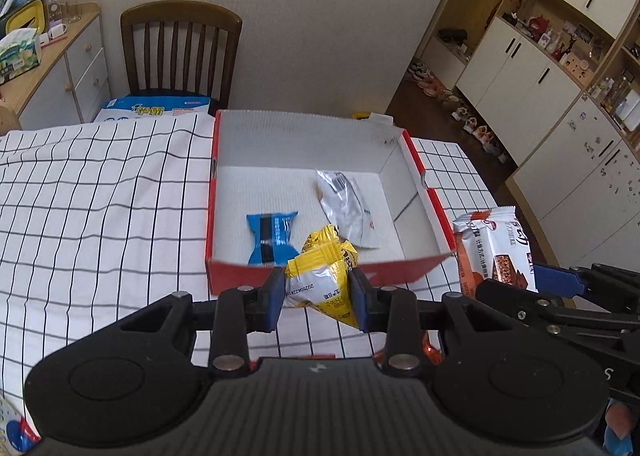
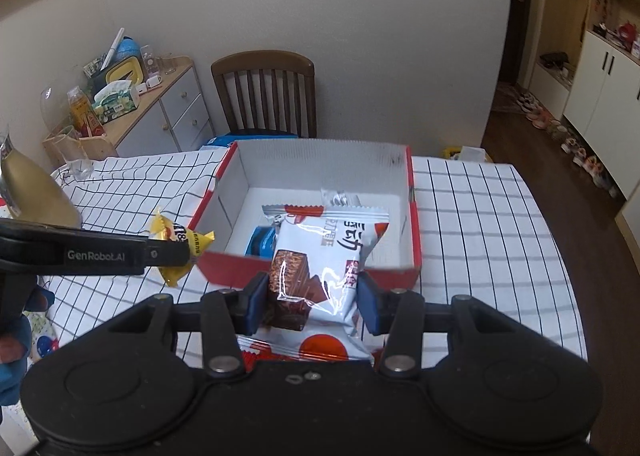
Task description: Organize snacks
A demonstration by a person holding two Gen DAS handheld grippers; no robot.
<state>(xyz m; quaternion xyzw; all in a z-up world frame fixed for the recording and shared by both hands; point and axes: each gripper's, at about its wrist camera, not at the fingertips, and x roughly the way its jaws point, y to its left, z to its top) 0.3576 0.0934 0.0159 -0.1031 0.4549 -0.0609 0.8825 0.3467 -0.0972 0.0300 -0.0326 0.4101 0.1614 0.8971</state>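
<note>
My left gripper [image 1: 318, 290] is shut on a yellow and white snack packet [image 1: 324, 276], held above the table just in front of the red box [image 1: 332, 274]. My right gripper [image 2: 312, 298] is shut on a white chocolate wafer pack [image 2: 320, 256], also just short of the box's near wall [image 2: 312, 270]. Inside the white-lined box lie a blue packet [image 1: 270, 234] and a silver packet [image 1: 346, 204]. In the right wrist view the yellow packet [image 2: 180, 244] hangs to the left, and in the left wrist view the wafer pack [image 1: 494, 244] hangs to the right.
The box stands on a table with a white grid-patterned cloth [image 1: 100, 196]. A wooden chair [image 1: 180, 52] is behind it, a low cabinet [image 2: 160, 108] with clutter at the left. A gold bottle [image 2: 32, 192] and a glass [image 2: 76, 156] stand at the table's left edge.
</note>
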